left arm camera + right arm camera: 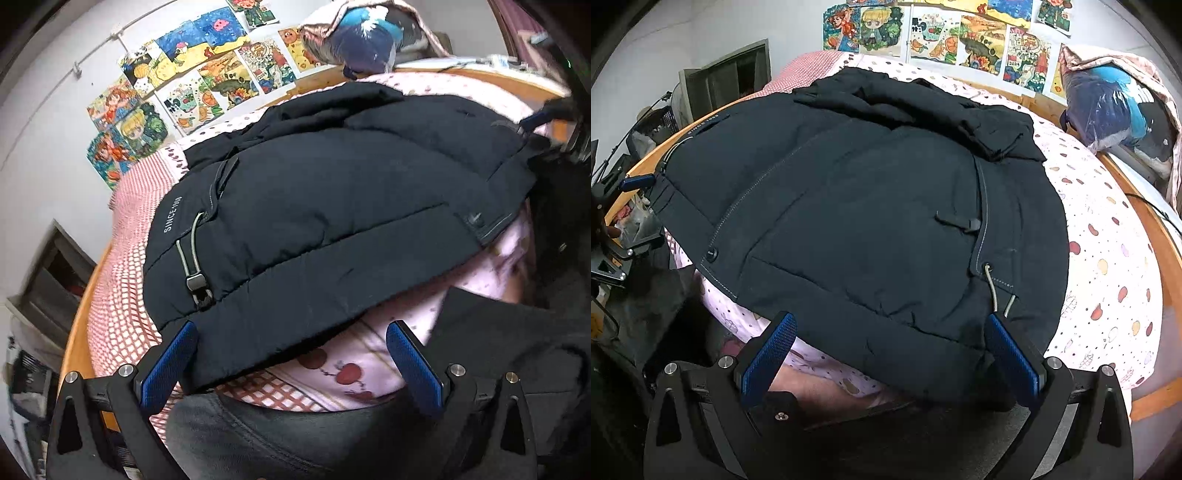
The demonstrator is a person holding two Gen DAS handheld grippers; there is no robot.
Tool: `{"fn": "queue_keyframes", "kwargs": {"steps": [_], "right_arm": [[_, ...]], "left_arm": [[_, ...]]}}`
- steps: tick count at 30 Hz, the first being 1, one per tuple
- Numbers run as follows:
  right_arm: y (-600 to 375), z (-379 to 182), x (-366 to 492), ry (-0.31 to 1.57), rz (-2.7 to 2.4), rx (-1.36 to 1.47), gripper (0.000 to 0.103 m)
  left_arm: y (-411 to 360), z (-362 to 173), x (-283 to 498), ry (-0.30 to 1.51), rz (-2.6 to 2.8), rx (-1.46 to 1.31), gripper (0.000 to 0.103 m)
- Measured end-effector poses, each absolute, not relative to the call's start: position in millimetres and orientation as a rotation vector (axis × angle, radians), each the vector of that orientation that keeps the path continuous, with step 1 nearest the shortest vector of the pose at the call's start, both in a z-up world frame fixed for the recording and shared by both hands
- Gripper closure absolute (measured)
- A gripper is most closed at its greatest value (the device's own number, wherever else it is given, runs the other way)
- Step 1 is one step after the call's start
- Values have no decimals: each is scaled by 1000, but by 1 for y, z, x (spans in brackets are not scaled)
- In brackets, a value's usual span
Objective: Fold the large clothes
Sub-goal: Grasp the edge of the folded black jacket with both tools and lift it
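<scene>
A large black puffer jacket (332,206) lies spread on a bed with a pink patterned sheet (125,258); it fills the right wrist view too (871,221). My left gripper (291,328) is open, its blue pads at the jacket's near hem by a drawcord toggle (199,288). My right gripper (890,321) is open, its blue fingers at the near hem beside a drawcord (993,291). Neither holds cloth. The left gripper shows at the far left of the right wrist view (639,181).
Colourful drawings (192,85) hang on the wall behind the bed. A bagged bundle of clothes (1115,107) sits at the bed's far right corner. The wooden bed frame (1160,236) rims the mattress. Dark trousers (280,435) lie in front.
</scene>
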State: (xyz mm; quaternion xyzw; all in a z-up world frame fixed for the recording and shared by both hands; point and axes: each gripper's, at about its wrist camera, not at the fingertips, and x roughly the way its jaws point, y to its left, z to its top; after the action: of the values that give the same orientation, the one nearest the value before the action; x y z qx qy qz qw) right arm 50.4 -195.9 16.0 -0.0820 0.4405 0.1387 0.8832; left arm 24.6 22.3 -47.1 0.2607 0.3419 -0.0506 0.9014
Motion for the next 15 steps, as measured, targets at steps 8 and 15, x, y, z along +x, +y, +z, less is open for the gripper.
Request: {"fn": "queue_keyframes", "kwargs": {"steps": [8,15], "right_arm": [[-201,11,59,939,256,-165,3],[-199,4,64,961,206,-235,3]], "left_arm": [[11,-68,29,638,1,722,0],[9,-62,29,578,52,754,25]]}}
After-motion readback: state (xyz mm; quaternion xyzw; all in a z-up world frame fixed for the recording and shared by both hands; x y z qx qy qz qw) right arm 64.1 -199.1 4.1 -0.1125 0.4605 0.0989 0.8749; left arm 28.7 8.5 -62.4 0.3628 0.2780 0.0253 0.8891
